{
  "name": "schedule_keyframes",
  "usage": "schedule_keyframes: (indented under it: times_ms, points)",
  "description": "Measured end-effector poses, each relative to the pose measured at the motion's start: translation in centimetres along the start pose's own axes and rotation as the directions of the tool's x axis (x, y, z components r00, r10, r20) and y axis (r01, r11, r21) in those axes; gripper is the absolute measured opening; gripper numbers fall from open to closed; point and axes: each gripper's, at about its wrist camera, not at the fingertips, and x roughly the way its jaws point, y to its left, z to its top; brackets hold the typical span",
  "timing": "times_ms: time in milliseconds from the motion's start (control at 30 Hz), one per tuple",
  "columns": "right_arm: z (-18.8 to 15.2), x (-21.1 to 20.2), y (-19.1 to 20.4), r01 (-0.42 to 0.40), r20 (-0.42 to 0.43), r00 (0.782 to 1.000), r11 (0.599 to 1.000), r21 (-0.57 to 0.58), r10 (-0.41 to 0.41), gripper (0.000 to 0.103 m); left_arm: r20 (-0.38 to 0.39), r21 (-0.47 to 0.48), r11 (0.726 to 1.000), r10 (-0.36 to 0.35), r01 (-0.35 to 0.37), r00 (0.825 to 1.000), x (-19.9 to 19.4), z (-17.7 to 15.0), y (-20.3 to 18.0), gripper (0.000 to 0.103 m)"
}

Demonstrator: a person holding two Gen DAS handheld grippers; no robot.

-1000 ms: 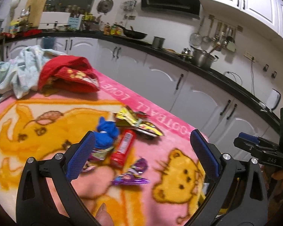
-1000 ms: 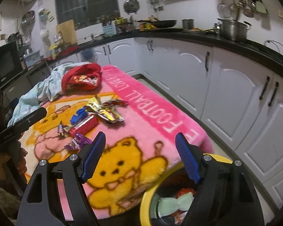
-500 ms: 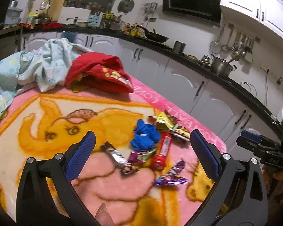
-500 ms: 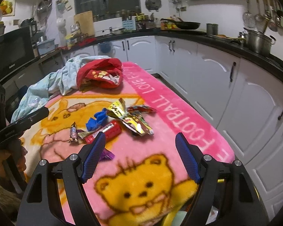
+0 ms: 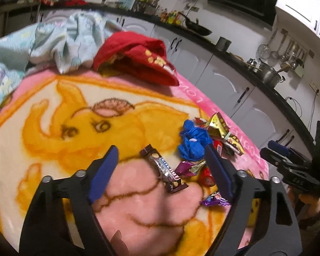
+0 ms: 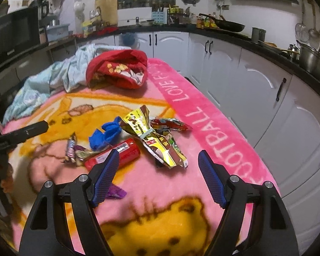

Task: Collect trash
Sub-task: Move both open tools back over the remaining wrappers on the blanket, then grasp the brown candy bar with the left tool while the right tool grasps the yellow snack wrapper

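Fuzzy fleece blanket (image 6: 213,128); glossy crinkled foil snack bag (image 6: 153,140); shiny plastic chocolate bar wrapper (image 5: 165,169); crumpled matt blue glove (image 5: 192,143)

Table draped in pink bear-print blanket (image 6: 213,140). Near right edge, clustered wrappers: gold snack bag (image 6: 153,140), red tube (image 6: 115,154), blue crumpled wrapper (image 6: 105,136), chocolate bar (image 5: 165,169), purple wrapper (image 5: 214,200). Toward far edge, red cloth (image 6: 119,68), pale blue cloth (image 6: 51,85).

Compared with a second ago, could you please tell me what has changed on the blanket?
Both tools have come in over the trash pile. The left tool, jaws closing, now straddles the brown candy bar wrapper without gripping it. The right tool, open, has left the yellow bin behind and faces the gold snack bag. Nothing was picked up; the wrappers, blue wad and red cloth lie unmoved.
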Motion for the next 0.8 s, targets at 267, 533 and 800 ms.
schedule_keyframes:
  times_ms: [267,533,800]
  points:
    - [0.0,3.7,-0.1,0.012,-0.053,0.998,0.997,-0.076,-0.016,0.072,-0.099,-0.059,0.998,-0.028,0.022,0.995,2.9,-0.3,0.5,0.058]
    - [-0.1,6.5,-0.1,0.024,-0.091,0.995,0.987,-0.158,-0.039,0.062,-0.163,-0.097,0.995,-0.001,-0.015,0.987,5.2,-0.2,0.9,0.053]
    - [-0.4,7.8,0.7,0.019,-0.103,0.994,0.976,-0.219,-0.043,0.028,-0.179,-0.043,0.996,0.069,-0.078,0.981,6.1,-0.6,0.7,0.027]
